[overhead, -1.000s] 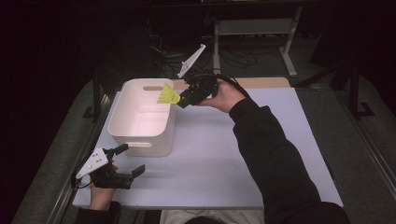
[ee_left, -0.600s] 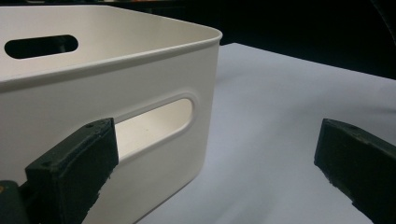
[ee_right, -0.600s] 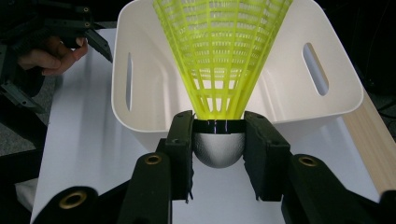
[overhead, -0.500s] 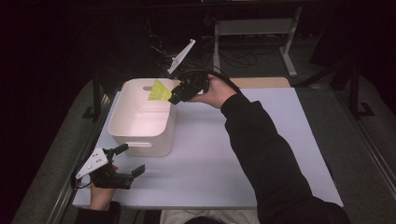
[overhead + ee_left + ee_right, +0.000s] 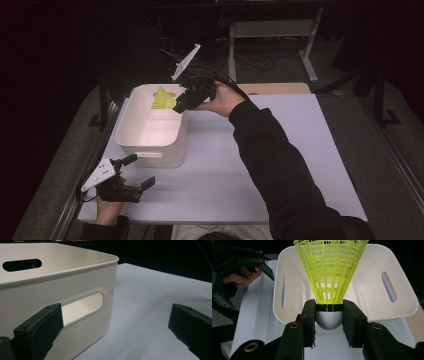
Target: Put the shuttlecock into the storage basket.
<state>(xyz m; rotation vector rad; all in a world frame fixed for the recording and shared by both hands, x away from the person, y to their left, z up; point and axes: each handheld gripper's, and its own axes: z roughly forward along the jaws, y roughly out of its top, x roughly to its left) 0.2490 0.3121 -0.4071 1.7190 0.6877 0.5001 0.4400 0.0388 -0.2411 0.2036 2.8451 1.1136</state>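
Observation:
A yellow plastic shuttlecock with a silver-grey cap is held over the far right rim of a white bin. My right gripper is shut on the shuttlecock's cap, with the skirt pointing out over the bin's inside. My left gripper rests low at the table's front left, open, with nothing between its jaws; it faces the bin's near wall and handle slot. The bin's inside looks bare.
The bin stands on a white table mat at its left half. A wooden strip lies along the mat's far edge. A metal stand and cables sit beyond the table in the dark.
My right gripper has carried the shuttlecock leftward, from beside the bin's right rim to over its inside. The left gripper has stayed put.

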